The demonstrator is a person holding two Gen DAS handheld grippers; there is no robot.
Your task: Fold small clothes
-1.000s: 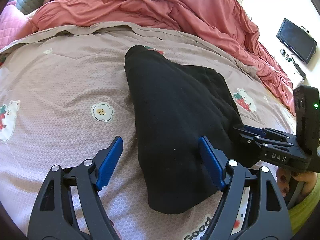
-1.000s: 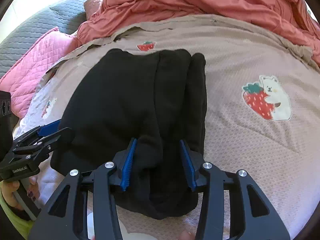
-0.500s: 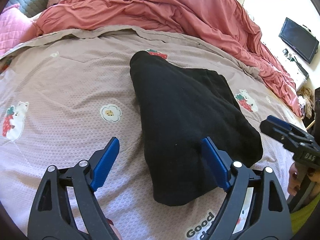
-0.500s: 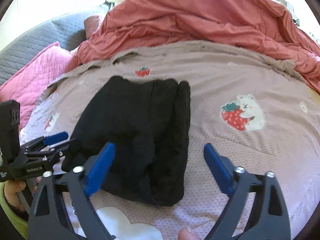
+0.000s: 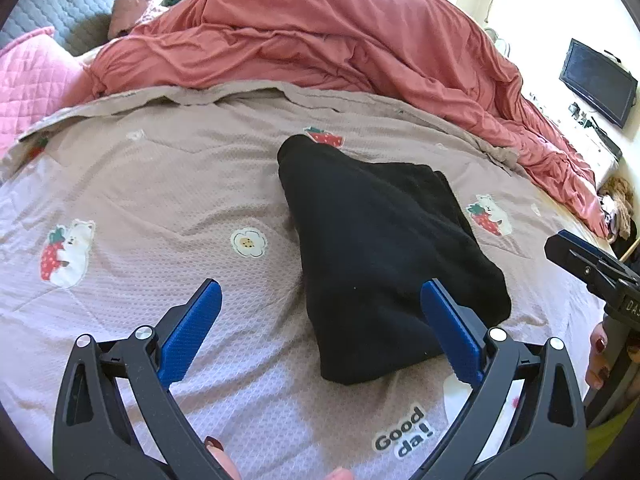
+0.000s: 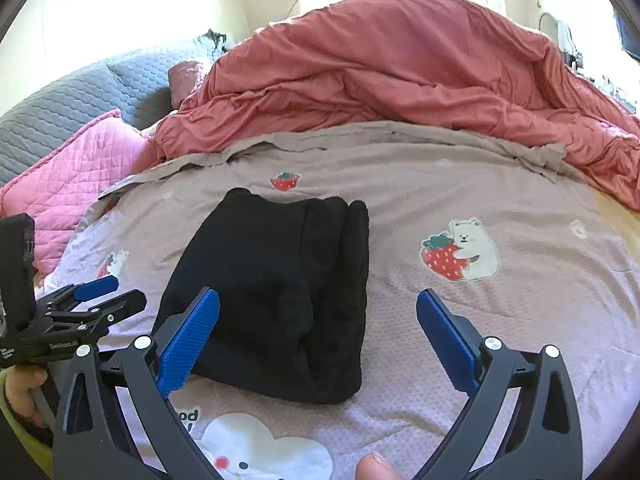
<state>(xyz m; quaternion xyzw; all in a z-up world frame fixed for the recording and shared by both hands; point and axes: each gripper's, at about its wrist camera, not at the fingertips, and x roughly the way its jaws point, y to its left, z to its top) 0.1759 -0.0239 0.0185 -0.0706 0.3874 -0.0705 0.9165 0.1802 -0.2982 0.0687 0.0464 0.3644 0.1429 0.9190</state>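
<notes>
A black garment (image 5: 376, 248) lies folded into a compact stack on the mauve printed bedspread (image 5: 160, 200); it also shows in the right wrist view (image 6: 280, 292). My left gripper (image 5: 320, 332) is open and empty, held above the bedspread just short of the garment's near end. My right gripper (image 6: 318, 340) is open and empty, held above the garment's near edge without touching it. The right gripper shows at the right edge of the left wrist view (image 5: 592, 268), and the left gripper at the left of the right wrist view (image 6: 92, 304).
A crumpled red duvet (image 5: 340, 52) is heaped along the far side of the bed. Pink quilted pillows (image 6: 68, 176) and a grey headboard (image 6: 72, 96) lie far left. A dark monitor (image 5: 598, 80) stands on a desk at the right.
My right gripper opened and let go of the garment, then drew back and up. My left gripper also pulled back from the garment. The garment stays folded on the bed.
</notes>
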